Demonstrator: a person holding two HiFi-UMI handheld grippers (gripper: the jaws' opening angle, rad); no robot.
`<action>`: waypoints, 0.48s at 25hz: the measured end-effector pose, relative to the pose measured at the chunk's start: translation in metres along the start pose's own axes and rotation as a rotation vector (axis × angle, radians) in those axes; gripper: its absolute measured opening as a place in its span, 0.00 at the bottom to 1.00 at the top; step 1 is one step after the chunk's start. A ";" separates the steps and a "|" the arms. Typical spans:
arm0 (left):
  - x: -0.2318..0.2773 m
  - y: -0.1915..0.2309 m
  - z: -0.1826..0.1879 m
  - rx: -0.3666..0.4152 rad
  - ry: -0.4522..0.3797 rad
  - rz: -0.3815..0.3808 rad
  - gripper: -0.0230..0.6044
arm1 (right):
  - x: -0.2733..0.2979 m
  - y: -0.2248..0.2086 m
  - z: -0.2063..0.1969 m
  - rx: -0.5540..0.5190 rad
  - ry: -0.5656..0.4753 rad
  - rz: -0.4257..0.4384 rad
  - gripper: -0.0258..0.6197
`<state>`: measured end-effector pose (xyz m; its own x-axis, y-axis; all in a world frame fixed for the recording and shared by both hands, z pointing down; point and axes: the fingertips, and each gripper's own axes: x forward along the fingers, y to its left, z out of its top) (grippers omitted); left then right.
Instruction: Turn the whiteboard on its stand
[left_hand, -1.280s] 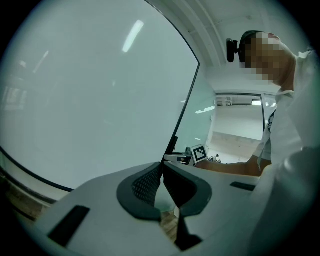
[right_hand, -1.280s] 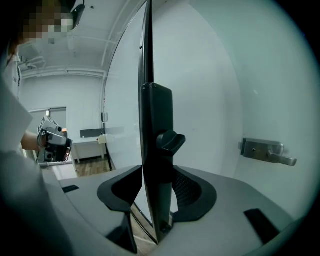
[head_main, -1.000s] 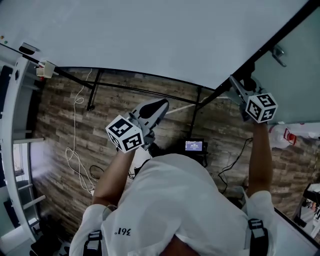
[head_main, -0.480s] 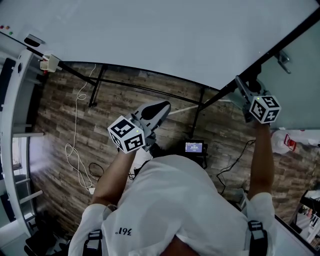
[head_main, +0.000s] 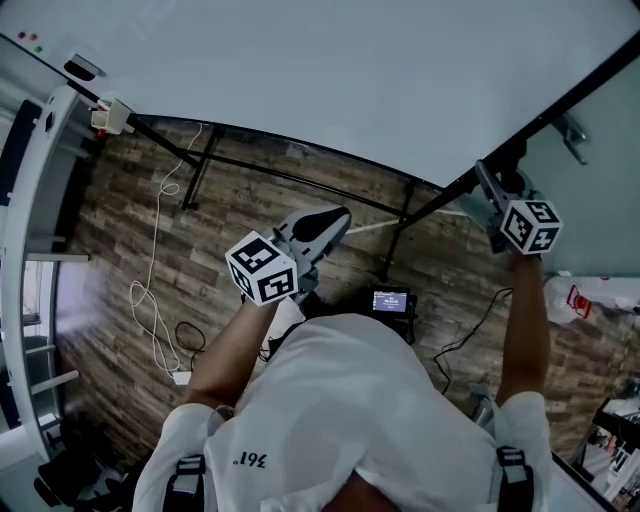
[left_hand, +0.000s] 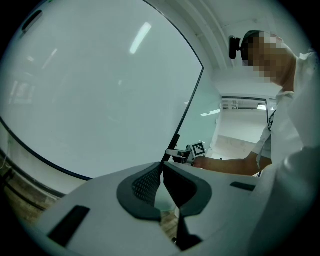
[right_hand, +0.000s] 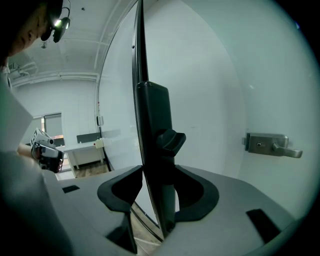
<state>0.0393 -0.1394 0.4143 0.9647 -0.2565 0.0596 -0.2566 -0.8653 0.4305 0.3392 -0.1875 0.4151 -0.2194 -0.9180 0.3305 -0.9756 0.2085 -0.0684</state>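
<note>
Whiteboard: our whiteboard (head_main: 330, 70) fills the top of the head view, on its black stand (head_main: 402, 220), above the wood floor (head_main: 130, 240).
Right claw: we have our right claw (head_main: 485, 180) clamped on the board's black side edge.
Left claw: our left claw (head_main: 338, 218) is closed on nothing, below the board and apart from it.

White short-sleeved shirt (head_main: 350, 400), small dark print (head_main: 246, 462), dark buckled shoulder straps (head_main: 186, 485)

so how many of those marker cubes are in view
2. One cube on the left gripper, over the floor; the other cube on the right gripper, at the whiteboard's edge.
</note>
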 end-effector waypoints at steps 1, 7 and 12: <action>-0.001 0.001 -0.001 -0.001 0.000 0.002 0.05 | 0.000 0.000 -0.001 0.001 0.002 0.000 0.35; -0.001 0.002 -0.002 -0.004 0.004 0.002 0.05 | 0.004 0.003 -0.001 0.004 0.014 0.009 0.35; 0.001 0.002 -0.003 -0.001 0.007 0.005 0.05 | 0.011 0.011 -0.001 -0.005 0.017 0.031 0.35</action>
<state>0.0399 -0.1404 0.4180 0.9639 -0.2573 0.0681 -0.2610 -0.8636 0.4314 0.3265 -0.1949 0.4191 -0.2489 -0.9053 0.3443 -0.9684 0.2380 -0.0745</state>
